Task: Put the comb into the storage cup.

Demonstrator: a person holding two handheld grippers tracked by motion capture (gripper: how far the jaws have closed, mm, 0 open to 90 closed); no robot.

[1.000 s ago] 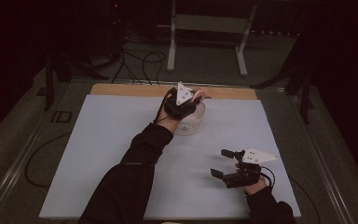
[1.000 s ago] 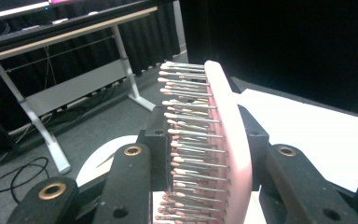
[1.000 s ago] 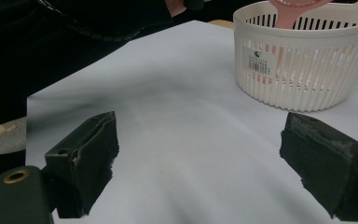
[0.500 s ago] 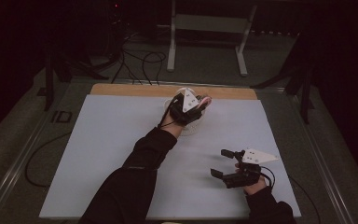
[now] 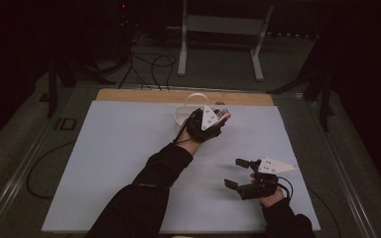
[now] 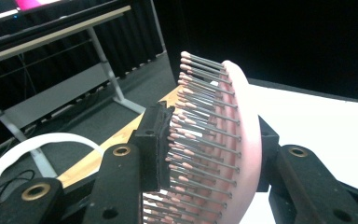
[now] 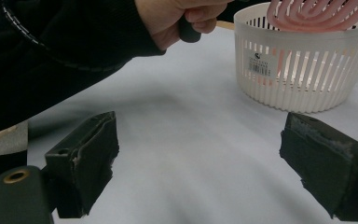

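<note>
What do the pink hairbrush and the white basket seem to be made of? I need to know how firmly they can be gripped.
The pink hairbrush looks like smooth, matte moulded plastic, with thin, dark, seemingly metal pins tipped in pink beads. The white basket looks like rigid, slightly glossy plastic: thin slotted walls, light showing through, rolled rim.

The person is wearing black long sleeves (image 5: 144,193) reaching down to both wrists. The left gripper (image 5: 209,120) and right gripper (image 5: 244,174) are showing black bodies, grey three-cornered top plates, brass-ringed screw holes and worn dark foam pads (image 7: 86,161). A thin black cable (image 5: 290,188) is looping from the right one.
</note>
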